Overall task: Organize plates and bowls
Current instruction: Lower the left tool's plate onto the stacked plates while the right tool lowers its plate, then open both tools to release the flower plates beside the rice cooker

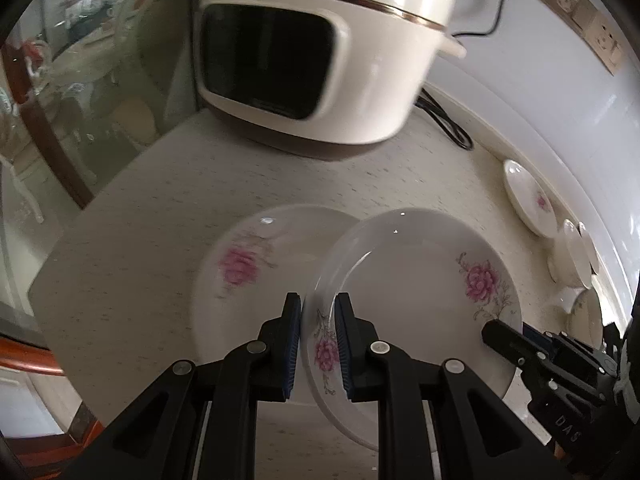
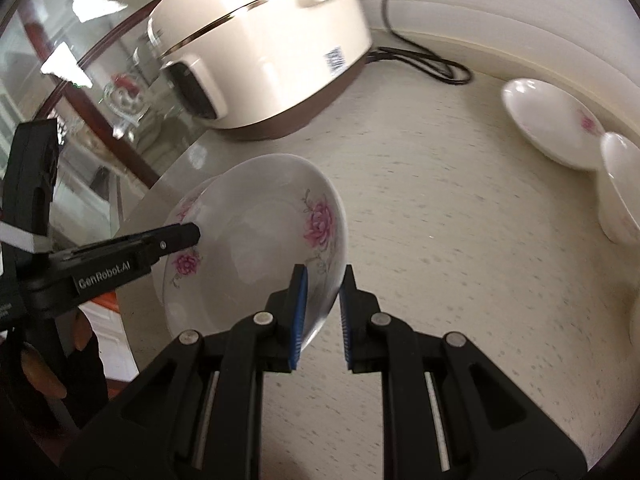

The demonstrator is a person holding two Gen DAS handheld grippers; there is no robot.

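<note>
A white plate with pink flowers (image 1: 420, 292) is held tilted above the counter by both grippers. My left gripper (image 1: 318, 308) is shut on its near left rim. My right gripper (image 2: 323, 280) is shut on the opposite rim of the same plate (image 2: 256, 240); it shows in the left wrist view (image 1: 504, 334) at the plate's right edge. A second flowered plate (image 1: 256, 264) lies flat on the counter, partly under the held one. The left gripper shows in the right wrist view (image 2: 188, 236).
A cream rice cooker (image 1: 316, 48) stands at the back with its black cord (image 2: 424, 60). More white flowered dishes (image 2: 552, 124) and bowls (image 2: 620, 188) sit along the right wall. The counter edge and a glass panel (image 1: 100, 80) are to the left.
</note>
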